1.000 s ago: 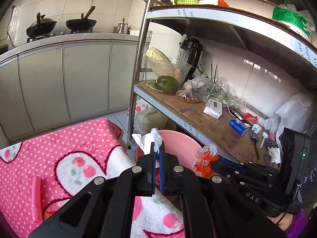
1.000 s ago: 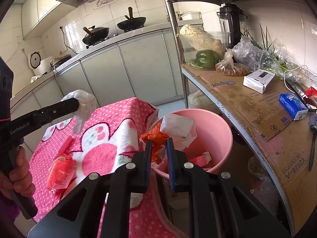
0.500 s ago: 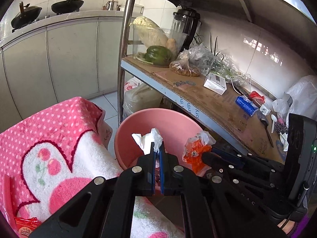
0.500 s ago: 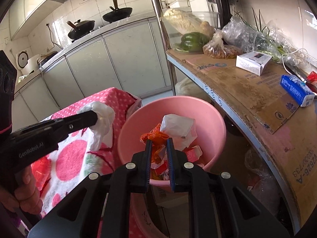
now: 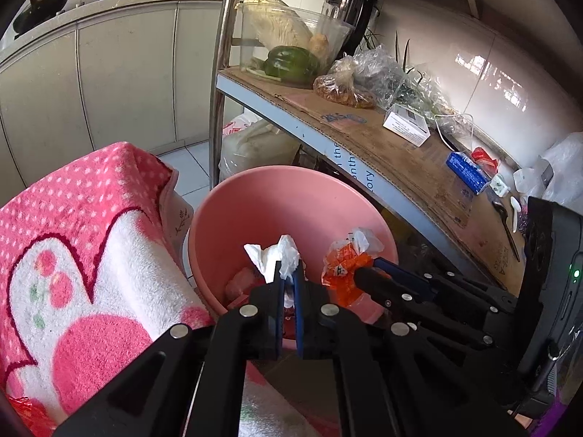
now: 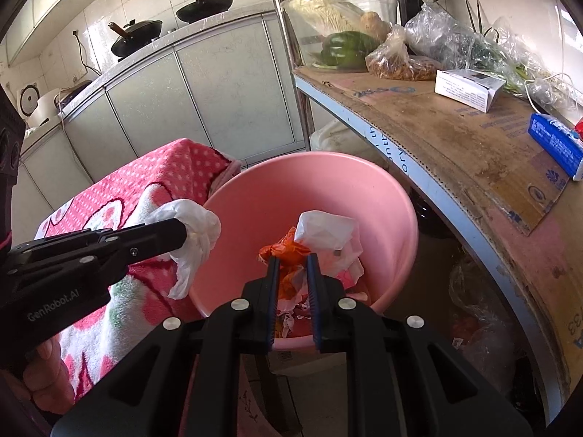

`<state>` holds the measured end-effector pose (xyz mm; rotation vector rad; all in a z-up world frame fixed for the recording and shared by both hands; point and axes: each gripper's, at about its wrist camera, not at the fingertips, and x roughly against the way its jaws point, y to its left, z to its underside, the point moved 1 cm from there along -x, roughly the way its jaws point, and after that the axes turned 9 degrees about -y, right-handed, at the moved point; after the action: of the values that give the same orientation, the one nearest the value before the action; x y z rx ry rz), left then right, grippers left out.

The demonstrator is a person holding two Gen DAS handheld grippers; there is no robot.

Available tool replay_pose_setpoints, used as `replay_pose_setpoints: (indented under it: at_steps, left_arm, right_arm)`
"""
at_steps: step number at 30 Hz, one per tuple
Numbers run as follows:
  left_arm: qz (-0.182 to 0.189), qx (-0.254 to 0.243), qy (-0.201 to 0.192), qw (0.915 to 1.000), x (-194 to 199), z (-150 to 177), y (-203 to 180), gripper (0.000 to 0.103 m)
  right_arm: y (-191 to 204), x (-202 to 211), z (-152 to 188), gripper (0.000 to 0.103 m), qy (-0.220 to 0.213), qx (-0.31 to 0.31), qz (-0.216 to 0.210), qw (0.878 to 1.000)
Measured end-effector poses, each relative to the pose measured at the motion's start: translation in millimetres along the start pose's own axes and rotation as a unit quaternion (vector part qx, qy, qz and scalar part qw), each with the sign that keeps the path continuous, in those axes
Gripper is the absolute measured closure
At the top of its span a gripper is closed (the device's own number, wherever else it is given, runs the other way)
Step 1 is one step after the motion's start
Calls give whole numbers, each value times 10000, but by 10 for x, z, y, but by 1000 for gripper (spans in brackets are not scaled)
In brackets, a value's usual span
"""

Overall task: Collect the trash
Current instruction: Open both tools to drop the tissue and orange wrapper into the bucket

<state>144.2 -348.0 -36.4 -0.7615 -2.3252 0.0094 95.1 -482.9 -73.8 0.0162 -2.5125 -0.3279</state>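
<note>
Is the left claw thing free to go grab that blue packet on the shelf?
Probably not yet. The left gripper is clamped on a white plastic scrap above the pink basin. The blue packet lies unobstructed on the shelf, beyond the right gripper.

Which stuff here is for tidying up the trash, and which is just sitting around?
For the job:
white tissue in left gripper
orange wrapper in right gripper
pink basin

Just lying about:
green pepper
white box
blue packet
woks
pink towel
</note>
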Motion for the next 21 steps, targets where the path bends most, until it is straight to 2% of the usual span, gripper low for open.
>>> replay_pose_setpoints:
  at_steps: [1, 3, 6, 8, 21]
  left_arm:
    - [32, 66, 7, 10000, -5, -9, 7, 97]
    - [22, 149, 75, 9999, -24, -23, 23, 88]
    - [-10, 229, 79, 9997, -19, -42, 52, 83]
    - [3, 284, 75, 9996, -11, -59, 67, 81]
    - [61, 280, -144, 9995, 263, -131, 44, 81]
  right_arm:
    - [0, -17, 1, 87, 21, 12, 3, 10000]
    - [0, -50, 7, 87, 81, 18, 18, 10000]
    - [-7, -97, 9, 84, 173, 21, 50, 9998]
    - [-26, -119, 10, 75, 208, -15, 82, 9997]
    - [1, 59, -32, 67, 145, -65, 64, 9999]
